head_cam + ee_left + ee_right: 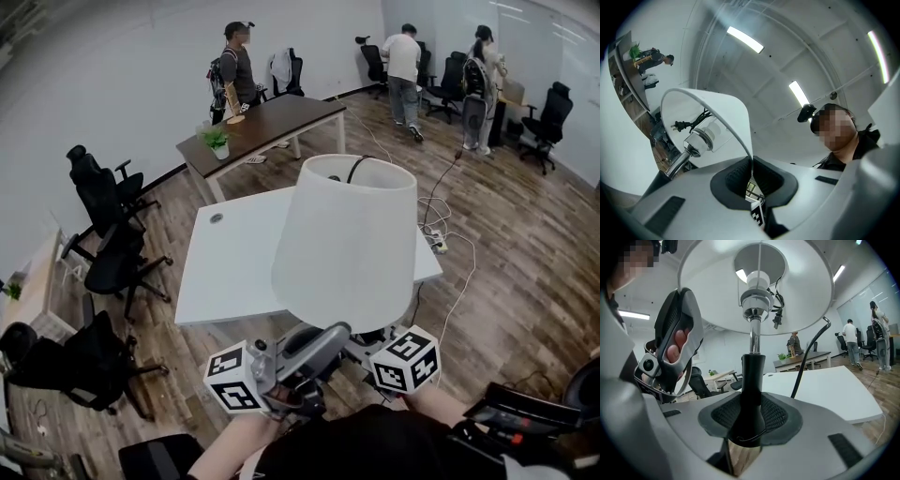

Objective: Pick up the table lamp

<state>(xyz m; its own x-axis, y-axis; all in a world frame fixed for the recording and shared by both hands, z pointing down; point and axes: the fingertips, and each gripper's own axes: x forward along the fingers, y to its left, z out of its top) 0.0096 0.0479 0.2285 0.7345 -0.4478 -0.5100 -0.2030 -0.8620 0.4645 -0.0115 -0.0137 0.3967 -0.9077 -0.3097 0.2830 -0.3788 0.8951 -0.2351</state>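
Over the near edge of the white table (pixel 225 272), toward its right side, the head view shows the table lamp (pixel 345 239) filling the middle of the picture. Its white shade hides its own base, so I cannot tell whether the base is clear of the top; I judge it lifted. Both tools sit just beneath the shade, the left gripper (pixel 330 336) and the right gripper (pixel 367 345) side by side, so the lamp lies straight up and ahead of both.

From the left gripper view, the jaws are pinched together on the thin lower rim (pixel 746 143) of the shade. The bulb socket (pixel 696 140) and the loose plug (pixel 677 125) show inside it.

From the right gripper view, the jaws are clamped on the black stem (pixel 752 380), which runs upright from the pads to the socket, with the cord (pixel 808 357) arching beside it. The right hand looks to bear the weight and the left only steadies, so any further raise should follow the stem's line.
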